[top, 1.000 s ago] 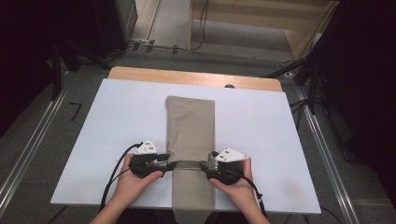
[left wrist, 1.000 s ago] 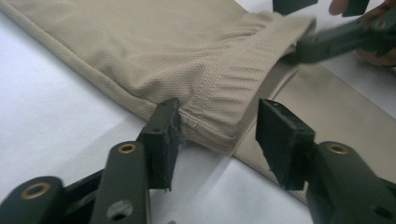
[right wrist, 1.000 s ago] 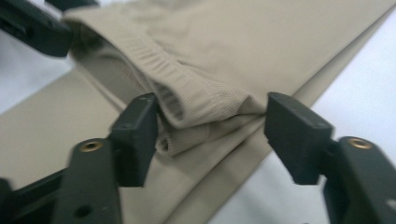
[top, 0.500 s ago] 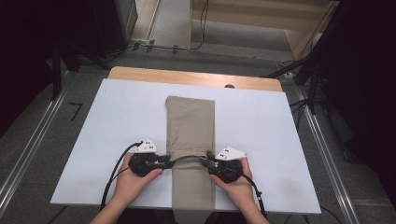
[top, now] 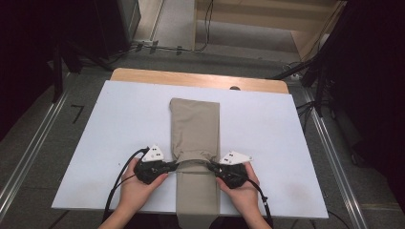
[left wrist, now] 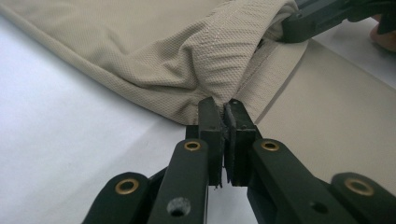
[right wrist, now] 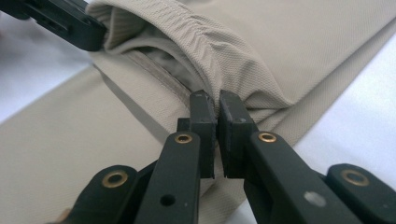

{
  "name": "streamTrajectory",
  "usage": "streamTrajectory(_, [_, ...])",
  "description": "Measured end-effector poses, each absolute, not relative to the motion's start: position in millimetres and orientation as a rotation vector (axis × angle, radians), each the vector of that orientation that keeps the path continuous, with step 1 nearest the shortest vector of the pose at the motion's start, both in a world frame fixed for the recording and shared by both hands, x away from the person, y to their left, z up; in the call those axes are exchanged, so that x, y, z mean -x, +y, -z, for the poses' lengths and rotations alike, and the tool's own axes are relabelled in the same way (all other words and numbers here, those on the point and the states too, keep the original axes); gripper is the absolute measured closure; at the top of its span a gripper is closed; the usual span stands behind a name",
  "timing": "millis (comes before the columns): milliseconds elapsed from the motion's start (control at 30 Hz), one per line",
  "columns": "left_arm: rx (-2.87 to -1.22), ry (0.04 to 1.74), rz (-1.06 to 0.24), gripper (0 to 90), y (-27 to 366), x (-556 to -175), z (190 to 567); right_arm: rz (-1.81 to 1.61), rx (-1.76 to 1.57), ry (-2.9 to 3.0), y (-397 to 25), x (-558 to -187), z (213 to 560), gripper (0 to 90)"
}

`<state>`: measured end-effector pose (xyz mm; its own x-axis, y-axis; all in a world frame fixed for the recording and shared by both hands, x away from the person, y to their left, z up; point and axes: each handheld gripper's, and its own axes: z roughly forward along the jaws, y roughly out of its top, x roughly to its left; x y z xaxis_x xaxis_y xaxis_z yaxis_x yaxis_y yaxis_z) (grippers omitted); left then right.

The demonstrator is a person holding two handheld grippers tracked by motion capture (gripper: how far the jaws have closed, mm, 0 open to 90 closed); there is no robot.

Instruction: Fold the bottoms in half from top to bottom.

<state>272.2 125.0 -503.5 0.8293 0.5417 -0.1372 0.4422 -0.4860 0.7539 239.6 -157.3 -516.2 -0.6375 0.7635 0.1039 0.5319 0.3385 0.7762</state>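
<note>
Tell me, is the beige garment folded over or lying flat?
Folded over: the beige garment has a doubled upper layer whose rolled fold edge sits between the left hand-held gripper and right hand-held gripper.

The folded garment [top: 195, 129] is plain beige-khaki with a fine woven mesh texture and no print. It lies on a pale lavender-white board [top: 119, 124] edged by a light wood table [top: 143, 75]. Both grippers have black jaws with brass-coloured rivets and white top plates.
</note>
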Motion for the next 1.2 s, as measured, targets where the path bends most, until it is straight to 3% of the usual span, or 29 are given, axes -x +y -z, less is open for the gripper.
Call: streamTrajectory(1200, [-2.178,0.534,0.063,88.2,138.0,-171.2,482.8,-1.314,-1.085,2.391,-170.7,-130.7,503.2,84.0])
